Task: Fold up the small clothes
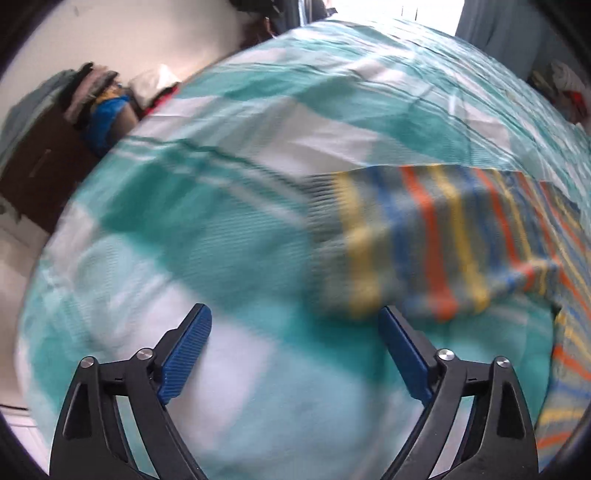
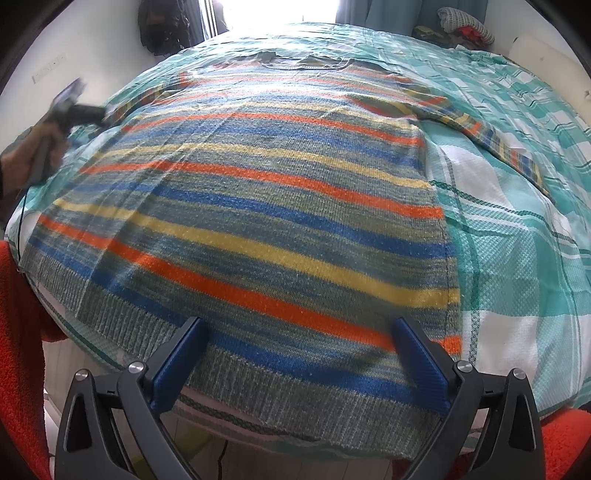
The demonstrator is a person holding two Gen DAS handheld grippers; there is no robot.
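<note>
A striped knit sweater (image 2: 255, 206) in grey-green, blue, orange and yellow lies flat on the bed, neckline far, ribbed hem near. My right gripper (image 2: 299, 325) is open and empty, just above the hem. In the left wrist view, which is blurred, the sweater's left sleeve (image 1: 417, 240) lies ahead and to the right. My left gripper (image 1: 293, 314) is open and empty over the bedspread, its right fingertip close to the cuff end of the sleeve. The left gripper also shows in the right wrist view (image 2: 66, 107) at the far left, held in a hand beside the sleeve.
The bed has a teal and white checked bedspread (image 2: 517, 229). The right sleeve (image 2: 491, 136) lies stretched out to the right. Red fabric (image 2: 18, 332) hangs at the near left. Piled clothes (image 2: 465, 26) sit at the far right corner. A dark cabinet (image 1: 40, 166) stands left of the bed.
</note>
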